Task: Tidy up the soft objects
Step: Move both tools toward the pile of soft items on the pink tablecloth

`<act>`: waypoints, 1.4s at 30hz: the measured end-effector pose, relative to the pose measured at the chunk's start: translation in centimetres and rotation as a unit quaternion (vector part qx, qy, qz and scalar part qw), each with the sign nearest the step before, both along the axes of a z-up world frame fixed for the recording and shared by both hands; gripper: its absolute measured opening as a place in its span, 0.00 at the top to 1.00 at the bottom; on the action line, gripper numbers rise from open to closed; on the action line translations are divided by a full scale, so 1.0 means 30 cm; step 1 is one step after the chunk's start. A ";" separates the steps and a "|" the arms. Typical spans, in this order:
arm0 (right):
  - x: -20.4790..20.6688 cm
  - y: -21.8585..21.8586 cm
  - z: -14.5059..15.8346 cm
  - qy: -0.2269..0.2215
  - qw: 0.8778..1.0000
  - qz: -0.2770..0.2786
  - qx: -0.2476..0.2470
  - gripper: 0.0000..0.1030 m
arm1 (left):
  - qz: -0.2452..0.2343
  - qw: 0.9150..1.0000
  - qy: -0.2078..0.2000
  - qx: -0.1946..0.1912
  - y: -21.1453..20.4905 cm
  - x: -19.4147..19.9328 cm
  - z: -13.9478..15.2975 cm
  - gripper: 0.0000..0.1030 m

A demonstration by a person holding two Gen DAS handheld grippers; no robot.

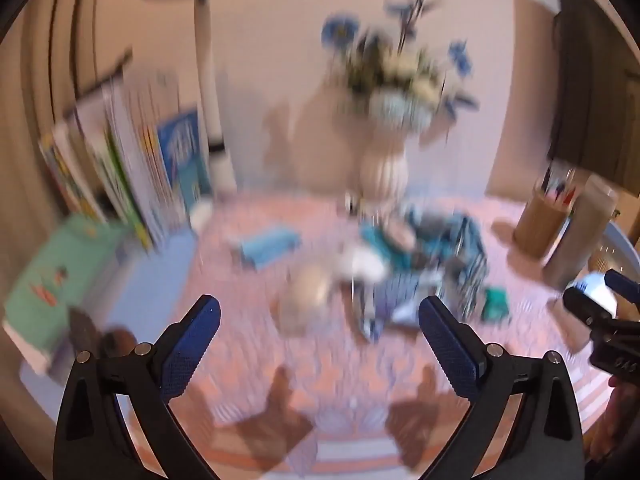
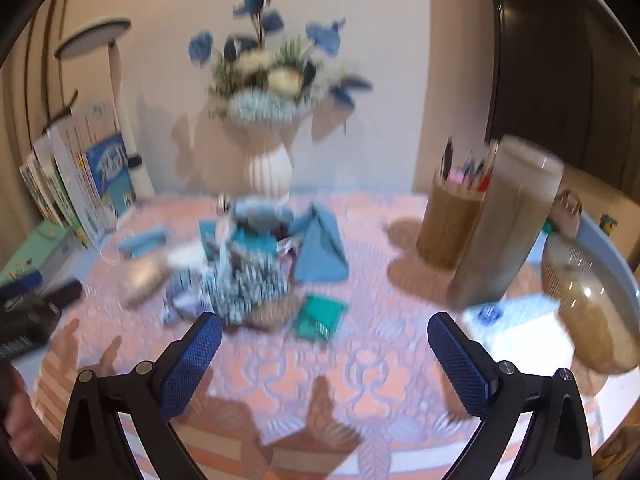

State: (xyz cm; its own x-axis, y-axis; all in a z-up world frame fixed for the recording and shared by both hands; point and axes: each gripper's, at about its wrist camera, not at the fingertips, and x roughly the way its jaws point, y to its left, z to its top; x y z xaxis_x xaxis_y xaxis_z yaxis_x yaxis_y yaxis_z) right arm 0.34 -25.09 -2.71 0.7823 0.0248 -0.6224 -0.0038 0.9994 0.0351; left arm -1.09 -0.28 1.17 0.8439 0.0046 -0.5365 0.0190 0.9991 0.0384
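Both wrist views look down at the cloth pile (image 1: 420, 264) (image 2: 248, 264).

A patterned woven tablecloth (image 2: 360, 364) covers the table under a heap of soft cloths (image 2: 256, 264), beside a ribbed glossy white vase (image 2: 269, 172), a matt wooden pen holder (image 2: 446, 228) and knurled blue gripper pads (image 2: 192, 364) on black plastic.

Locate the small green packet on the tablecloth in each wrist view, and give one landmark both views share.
Left wrist view: the green packet lies right of centre, just right of the pile of blue cloths.
Right wrist view: the packet lies near centre, just ahead of the open right gripper.
Shared landmark: the white vase of blue flowers.
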 end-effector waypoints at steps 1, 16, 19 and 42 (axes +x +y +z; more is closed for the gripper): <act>-0.001 0.002 0.020 -0.006 1.000 0.000 -0.003 0.00 | -0.002 1.000 -0.012 0.003 -0.010 -0.034 0.027 0.03; 0.042 0.018 -0.008 0.031 0.999 0.000 -0.014 0.00 | -0.020 0.999 0.028 -0.012 -0.055 0.098 -0.059 0.03; 0.040 0.025 -0.013 0.034 0.999 0.000 -0.014 0.00 | -0.019 0.999 0.036 -0.006 -0.049 0.105 -0.061 0.03; 0.099 0.018 -0.081 0.065 0.998 -0.005 -0.023 0.00 | 0.008 0.996 0.088 -0.003 0.012 0.184 -0.104 0.03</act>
State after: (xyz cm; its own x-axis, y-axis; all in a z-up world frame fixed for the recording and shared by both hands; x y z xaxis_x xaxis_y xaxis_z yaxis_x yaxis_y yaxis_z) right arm 3.32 -24.55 -5.12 0.6956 -0.0134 -0.7183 0.0085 0.9999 -0.0104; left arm 4.42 0.09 -1.96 0.7371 0.0128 -0.6757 0.0092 0.9995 0.0289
